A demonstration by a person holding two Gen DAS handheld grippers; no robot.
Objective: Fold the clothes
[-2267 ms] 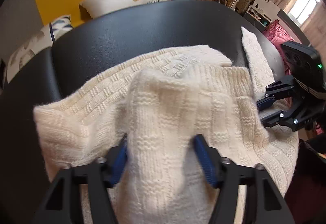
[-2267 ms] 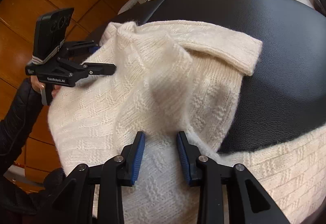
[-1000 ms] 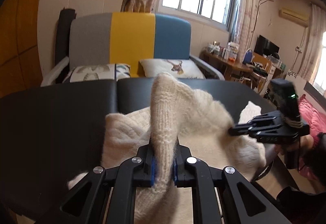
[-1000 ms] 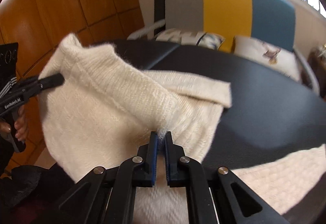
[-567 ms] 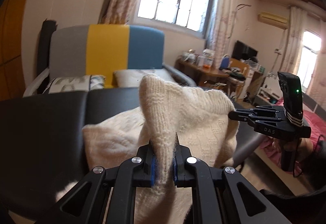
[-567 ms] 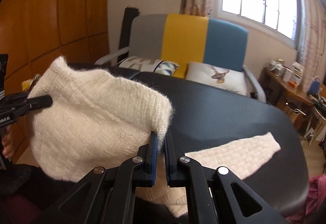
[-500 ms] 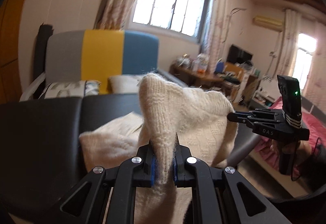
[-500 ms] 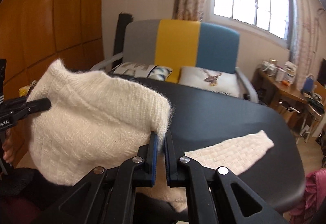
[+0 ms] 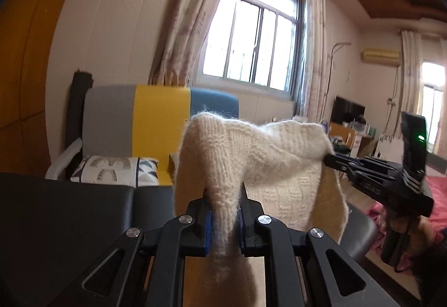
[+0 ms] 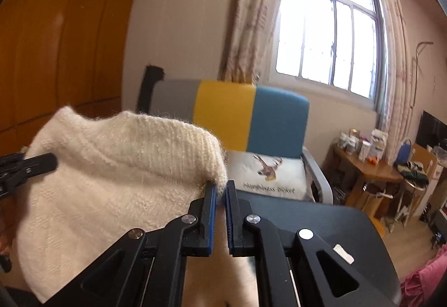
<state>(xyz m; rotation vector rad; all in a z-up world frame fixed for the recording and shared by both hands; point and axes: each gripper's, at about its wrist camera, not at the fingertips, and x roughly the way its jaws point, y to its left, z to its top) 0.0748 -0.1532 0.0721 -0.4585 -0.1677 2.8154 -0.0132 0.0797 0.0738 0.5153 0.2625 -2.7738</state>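
Observation:
A cream knitted sweater point(image 9: 265, 161) hangs in the air, stretched between both grippers above the black padded table point(image 9: 69, 217). My left gripper point(image 9: 225, 195) pinches a thick fold of its edge between the blue pads; its jaws are opening slightly with the knit still pressed between them. My right gripper point(image 10: 220, 188) is shut on another corner of the sweater point(image 10: 111, 181). Each gripper shows in the other's view: the right gripper point(image 9: 328, 158) at the right, the left gripper point(image 10: 53, 161) at the left. The sweater's lower part is hidden behind the fingers.
A grey, yellow and blue armchair point(image 10: 251, 117) with cushions point(image 10: 268, 175) stands behind the table point(image 10: 321, 223). A cluttered wooden desk point(image 10: 371, 170) is at the right, wooden cabinets point(image 10: 56, 41) at the left, pink bedding point(image 9: 438, 195) at the far right. A hand point(image 9: 405, 223) grips the right gripper's handle.
Both grippers have risen and tilted up toward level, lifting the sweater off the table. The sleeve that lay on the table has left the right wrist view.

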